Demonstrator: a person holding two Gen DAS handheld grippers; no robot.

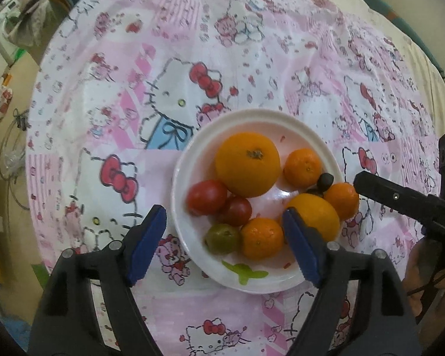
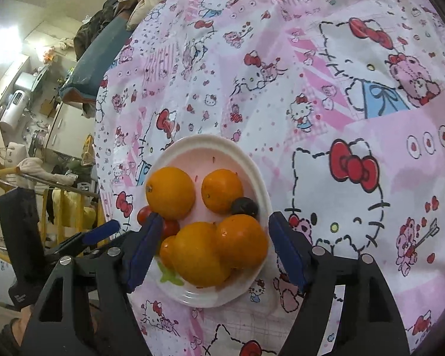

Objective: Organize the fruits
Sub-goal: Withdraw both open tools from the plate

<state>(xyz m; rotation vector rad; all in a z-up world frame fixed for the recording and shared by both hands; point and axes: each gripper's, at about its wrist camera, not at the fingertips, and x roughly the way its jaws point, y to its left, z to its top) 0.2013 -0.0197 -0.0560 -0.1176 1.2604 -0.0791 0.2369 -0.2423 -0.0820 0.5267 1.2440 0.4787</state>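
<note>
One white plate (image 1: pixel 190 160) is sitting on the patterned cloth (image 1: pixel 252 44), holding one big orange (image 1: pixel 247 164), one lemon (image 1: pixel 317 216), three small mandarins (image 1: pixel 302 166), two red tomatoes (image 1: pixel 207 197), one green fruit (image 1: pixel 222 238) and one dark fruit (image 1: pixel 324 180). The left gripper (image 1: pixel 224 231) is hovering over the plate, jaws gaping wide and gripping nothing. The right gripper (image 2: pixel 210 246) is likewise spreading wide around the near fruits, empty.

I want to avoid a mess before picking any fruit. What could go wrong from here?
1. The fruits are packed touching on the plate; lifting the large orange may send the tomatoes rolling.
2. Both open tools, left tool and right tool, hover over one plate and could collide.
</note>
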